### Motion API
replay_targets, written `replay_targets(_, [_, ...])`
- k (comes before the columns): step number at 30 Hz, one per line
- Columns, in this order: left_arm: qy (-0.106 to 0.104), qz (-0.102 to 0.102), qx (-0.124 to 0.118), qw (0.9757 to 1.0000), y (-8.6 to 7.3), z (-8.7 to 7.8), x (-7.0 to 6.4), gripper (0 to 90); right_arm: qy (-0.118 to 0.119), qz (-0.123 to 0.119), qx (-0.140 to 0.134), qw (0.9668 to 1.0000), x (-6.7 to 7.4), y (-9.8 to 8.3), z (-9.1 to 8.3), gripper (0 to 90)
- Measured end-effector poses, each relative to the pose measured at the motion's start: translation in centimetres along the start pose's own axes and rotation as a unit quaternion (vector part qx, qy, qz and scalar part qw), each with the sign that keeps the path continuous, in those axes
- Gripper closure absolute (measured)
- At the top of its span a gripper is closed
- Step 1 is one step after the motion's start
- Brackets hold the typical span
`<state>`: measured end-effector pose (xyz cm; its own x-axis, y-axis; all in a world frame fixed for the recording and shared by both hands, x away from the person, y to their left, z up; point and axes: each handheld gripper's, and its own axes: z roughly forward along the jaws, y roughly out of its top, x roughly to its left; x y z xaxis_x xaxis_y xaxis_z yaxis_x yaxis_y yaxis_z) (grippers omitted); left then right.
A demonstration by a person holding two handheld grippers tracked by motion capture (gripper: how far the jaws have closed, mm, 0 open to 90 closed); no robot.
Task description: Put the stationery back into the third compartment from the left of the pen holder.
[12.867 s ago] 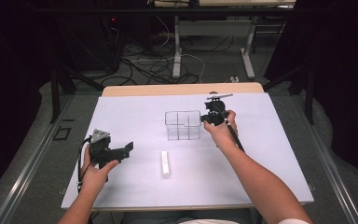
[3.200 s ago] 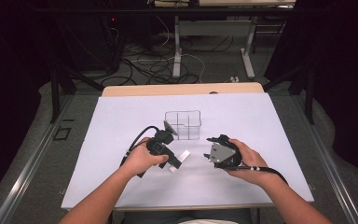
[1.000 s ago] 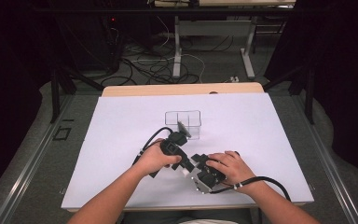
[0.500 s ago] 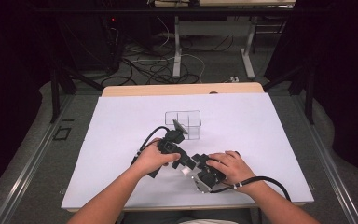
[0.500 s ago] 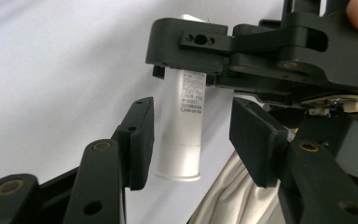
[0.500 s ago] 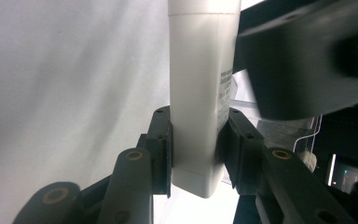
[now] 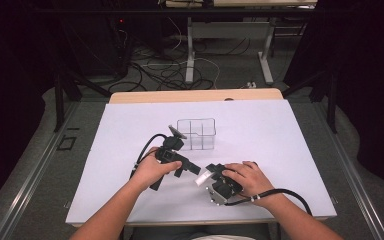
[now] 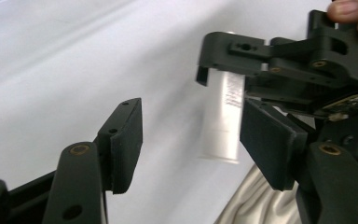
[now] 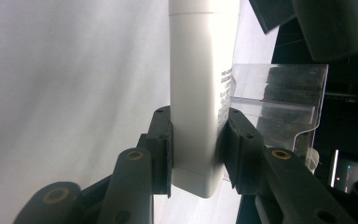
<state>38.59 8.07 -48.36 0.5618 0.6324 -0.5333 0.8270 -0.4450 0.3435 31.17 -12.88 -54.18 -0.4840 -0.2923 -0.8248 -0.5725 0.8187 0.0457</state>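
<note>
White tube [image 9: 200, 88], and it sits squarely in the right gripper [image 9: 196, 144] now: both black pads press flat against its sides near the squared end, the rest of the tube running up and away toward twelve o'clock in the right gripper view. From above, the tube [image 7: 200, 178] pokes out of that gripper at about ten o'clock, low over the white table [image 7: 280, 130], near the front-centre of the sheet. The right gripper [image 7: 211, 175] lies under the person's right hand [image 7: 245, 177], cable looping off toward four o'clock.

Over to the left gripper [image 7: 192, 169]: its jaws have just been opening, and they stand apart with nothing pinched between them. In the left gripper view the two pads [image 8: 126, 140] frame bare tabletop, and the tube [image 8: 223, 116] shows beyond the gap, blurred, at roughly one o'clock, with the right gripper [image 8: 228, 63] clamped over its upper part. Whether the left gripper's right-hand pad grazes the tube I can't quite say; the picture is smeared there, though it looks clear of it. The left hand [image 7: 152, 170] holds its gripper just beside the tube's free end, at nine o'clock of it.

Up at twelve o'clock of both grippers stands the clear divided box [image 7: 196, 134], upright on the sheet, apart from the tube. The right gripper view catches the box [image 9: 284, 100] just behind the tube, at three o'clock.
</note>
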Motion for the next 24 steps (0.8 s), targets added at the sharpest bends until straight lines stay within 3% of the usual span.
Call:
replay_targets(2, [0.006, -0.001, -0.010, 0.9999, -0.3, -0.2, 0.4, 38.2, -0.001, 0.010, 0.004, 0.9999, 0.1, 0.0, -0.1, 66.4])
replay_targets(9, [0.040, -0.006, -0.044, 0.9982, -1.1, -0.8, 1.3, 34.0, -0.011, 0.008, -0.004, 0.9999, -0.1, -0.1, -0.1, 66.4])
replay_targets(10, [0.044, 0.004, -0.047, 0.9979, -1.2, -0.9, 1.5, 33.5, -0.010, 0.011, -0.004, 0.9999, -0.2, -0.1, -0.1, 66.4])
replay_targets(13, [0.054, 0.006, -0.064, 0.9965, -1.5, -1.3, 1.9, 32.5, -0.013, 0.015, -0.009, 0.9998, -0.4, -0.1, -0.1, 66.4])
replay_targets(17, [0.069, 0.009, -0.092, 0.9933, -1.9, -1.4, 2.4, 30.8, -0.027, 0.045, -0.024, 0.9984, -0.7, -0.3, -0.1, 66.4])
replay_targets(18, [0.074, 0.008, -0.098, 0.9925, -2.1, -1.5, 2.5, 30.2, -0.029, 0.070, -0.031, 0.9966, -0.6, -0.4, -0.1, 66.4])
replay_targets(20, [0.079, 0.012, -0.106, 0.9912, -2.3, -1.5, 2.8, 29.5, -0.025, 0.096, -0.036, 0.9944, -1.0, -0.6, -0.3, 66.4])
replay_targets(21, [0.081, 0.013, -0.115, 0.9899, -2.4, -1.4, 2.9, 29.3, -0.036, 0.114, -0.041, 0.9920, -1.0, -0.7, -0.3, 66.4])
replay_targets(23, [0.084, 0.016, -0.124, 0.9886, -2.7, -1.5, 3.2, 29.3, -0.031, 0.129, -0.043, 0.9902, -1.5, -1.0, -0.4, 66.4])
replay_targets(24, [0.085, 0.017, -0.128, 0.9879, -2.8, -1.5, 3.4, 29.1, -0.040, 0.140, -0.048, 0.9882, -1.6, -1.1, -0.4, 66.4])
